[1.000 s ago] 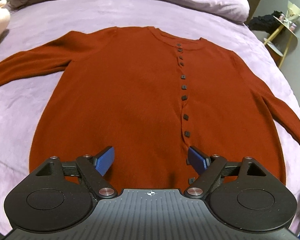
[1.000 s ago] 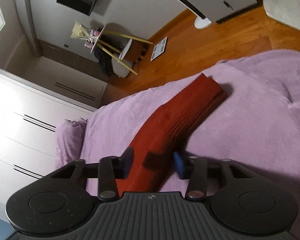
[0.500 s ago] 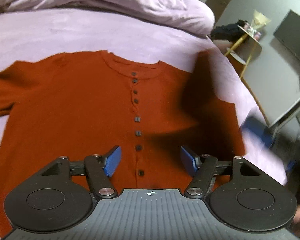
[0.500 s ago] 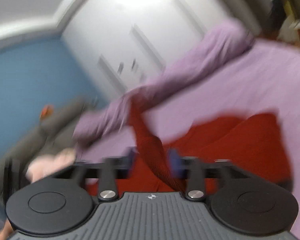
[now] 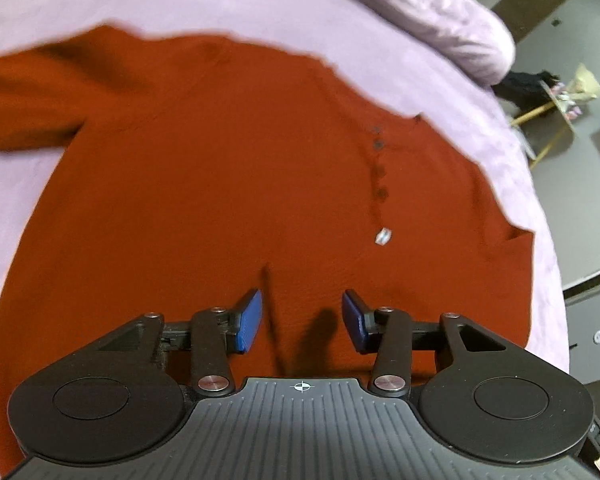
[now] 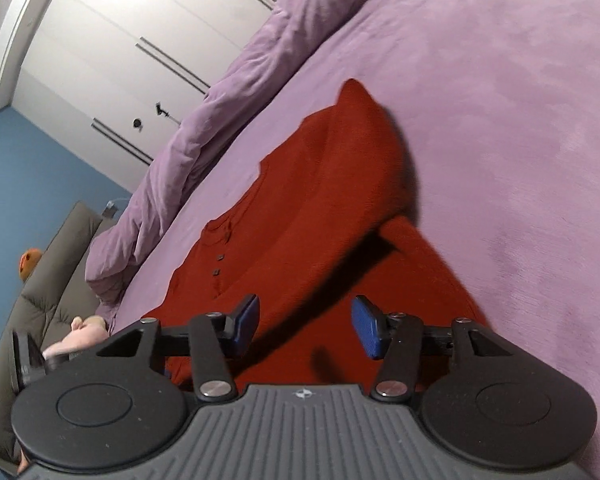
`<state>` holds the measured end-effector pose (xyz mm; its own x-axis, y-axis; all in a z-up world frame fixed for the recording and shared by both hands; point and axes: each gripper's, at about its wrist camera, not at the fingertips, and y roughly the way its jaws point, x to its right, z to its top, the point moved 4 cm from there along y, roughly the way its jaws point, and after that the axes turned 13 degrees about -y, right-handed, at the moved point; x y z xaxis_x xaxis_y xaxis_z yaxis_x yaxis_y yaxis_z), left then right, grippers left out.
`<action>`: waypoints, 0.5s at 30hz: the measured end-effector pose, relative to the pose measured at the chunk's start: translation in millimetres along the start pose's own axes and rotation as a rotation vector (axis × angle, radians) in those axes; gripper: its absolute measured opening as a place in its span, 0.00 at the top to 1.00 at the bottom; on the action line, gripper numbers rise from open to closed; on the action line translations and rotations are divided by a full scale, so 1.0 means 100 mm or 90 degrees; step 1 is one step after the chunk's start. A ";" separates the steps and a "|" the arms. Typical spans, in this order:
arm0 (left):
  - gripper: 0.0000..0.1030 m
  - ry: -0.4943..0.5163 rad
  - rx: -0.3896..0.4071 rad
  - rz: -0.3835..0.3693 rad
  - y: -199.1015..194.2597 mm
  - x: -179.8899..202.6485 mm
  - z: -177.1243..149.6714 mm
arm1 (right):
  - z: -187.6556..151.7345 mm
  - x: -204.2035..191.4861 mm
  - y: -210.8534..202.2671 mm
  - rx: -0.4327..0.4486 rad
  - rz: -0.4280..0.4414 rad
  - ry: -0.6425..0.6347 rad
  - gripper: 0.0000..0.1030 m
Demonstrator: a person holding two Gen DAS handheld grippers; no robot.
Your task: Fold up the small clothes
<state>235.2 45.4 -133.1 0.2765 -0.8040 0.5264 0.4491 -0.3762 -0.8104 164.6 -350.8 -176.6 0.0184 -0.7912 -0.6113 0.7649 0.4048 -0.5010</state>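
Note:
A rust-red buttoned cardigan (image 5: 204, 200) lies flat on the purple bedspread (image 5: 180, 4). Its left sleeve (image 5: 24, 100) stretches out to the left. Its right sleeve (image 6: 360, 168) is folded in across the front, seen in the right wrist view. My left gripper (image 5: 302, 316) is open and empty just above the lower body of the cardigan. My right gripper (image 6: 304, 326) is open and empty above the cardigan (image 6: 284, 240), close to the folded sleeve.
A bunched purple duvet (image 6: 220, 108) lies along the head of the bed. A white wardrobe (image 6: 120, 52) and a grey sofa (image 6: 40, 280) stand beyond. A small side table (image 5: 560, 100) stands off the bed's right side. The bed edge (image 5: 548, 240) is near the cardigan's right side.
My right gripper gripped the right sleeve, swung it over the cardigan's front and let it go; it is now open. My left gripper moved closer over the cardigan, still open.

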 end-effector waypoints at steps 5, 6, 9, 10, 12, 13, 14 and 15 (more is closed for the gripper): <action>0.56 -0.020 -0.026 -0.021 0.09 -0.05 -0.03 | 0.03 -0.11 0.03 0.000 -0.001 -0.007 0.49; 0.57 -0.018 -0.028 -0.026 0.11 -0.03 -0.02 | 0.03 -0.13 0.05 -0.001 -0.002 -0.008 0.49; 0.90 0.018 -0.030 -0.030 0.20 0.08 0.00 | 0.06 -0.15 0.09 -0.005 -0.006 -0.009 0.49; 0.92 0.025 -0.034 -0.033 0.19 0.08 -0.01 | 0.07 -0.15 0.08 -0.006 -0.009 -0.008 0.49; 0.94 0.028 -0.034 -0.034 0.20 0.11 0.02 | 0.09 -0.17 0.08 -0.010 -0.017 -0.012 0.49; 0.94 0.032 -0.024 -0.034 0.19 0.13 0.05 | 0.11 -0.18 0.07 -0.012 -0.023 -0.020 0.49; 0.95 0.043 -0.002 -0.036 0.13 0.17 0.11 | 0.13 -0.20 0.07 -0.013 -0.030 -0.031 0.50; 0.95 0.057 0.024 -0.039 0.06 0.21 0.17 | 0.16 -0.22 0.06 -0.012 -0.036 -0.041 0.50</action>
<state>258.3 34.1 -122.1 0.1710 -0.8189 0.5479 0.4945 -0.4097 -0.7666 178.8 -337.9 -156.2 0.0182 -0.8405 -0.5415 0.7536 0.3674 -0.5450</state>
